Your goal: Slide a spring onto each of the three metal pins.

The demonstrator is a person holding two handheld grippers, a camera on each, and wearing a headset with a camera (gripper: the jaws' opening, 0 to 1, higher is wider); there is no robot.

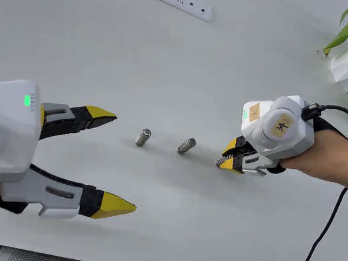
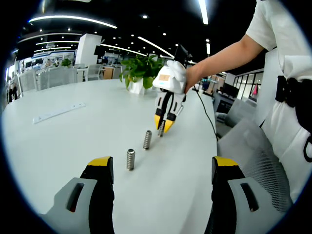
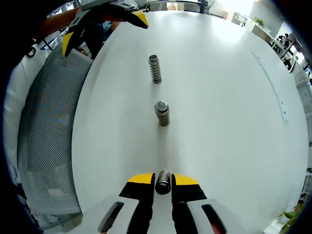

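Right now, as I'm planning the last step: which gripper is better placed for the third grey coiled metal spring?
Right. The right gripper is shut on the grey coiled metal spring at the white table; the left gripper is open, empty, beyond two standing springs.

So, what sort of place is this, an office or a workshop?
Most likely an open-plan office: long ceiling light strips, a potted plant on the big white table, and a power strip lying on it.
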